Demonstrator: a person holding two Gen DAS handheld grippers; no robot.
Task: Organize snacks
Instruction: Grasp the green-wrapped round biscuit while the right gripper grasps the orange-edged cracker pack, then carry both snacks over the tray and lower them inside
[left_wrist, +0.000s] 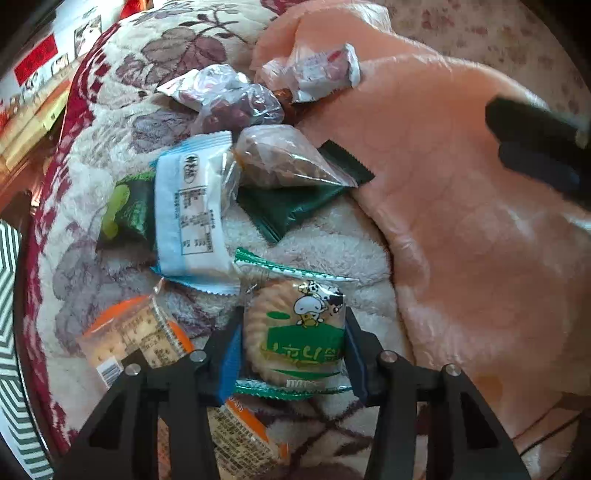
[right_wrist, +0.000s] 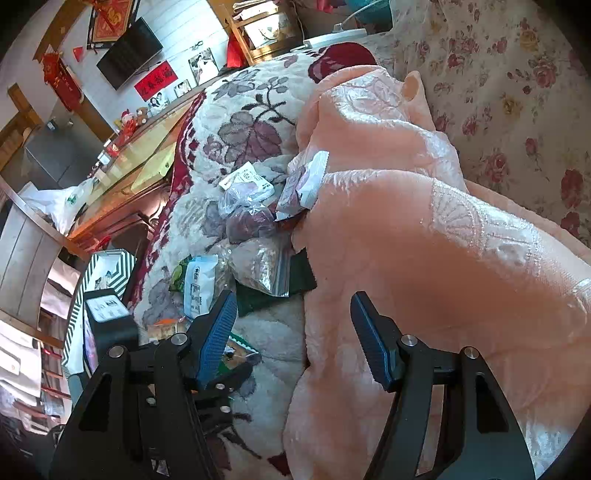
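Snack packets lie in a heap on a floral fleece blanket (left_wrist: 110, 122). My left gripper (left_wrist: 293, 343) is shut on a green-and-clear packet holding a round biscuit (left_wrist: 295, 328). Beyond it lie a white-and-blue packet (left_wrist: 188, 206), dark green packets (left_wrist: 284, 214), a clear bag of brown snacks (left_wrist: 280, 158), bags of red dates (left_wrist: 232, 99) and a white-and-red packet (left_wrist: 321, 70). Orange cracker packets (left_wrist: 140, 336) lie at the lower left. My right gripper (right_wrist: 293, 339) is open and empty above the edge of the peach blanket (right_wrist: 424, 258); it also shows blurred in the left wrist view (left_wrist: 535, 155).
A peach plush blanket (left_wrist: 461, 221) covers the right side. A green-and-white striped box (right_wrist: 107, 273) stands at the bed's left edge. A wooden table (right_wrist: 122, 184) and cluttered room lie beyond. A rose-print cloth (right_wrist: 517, 92) lies at the far right.
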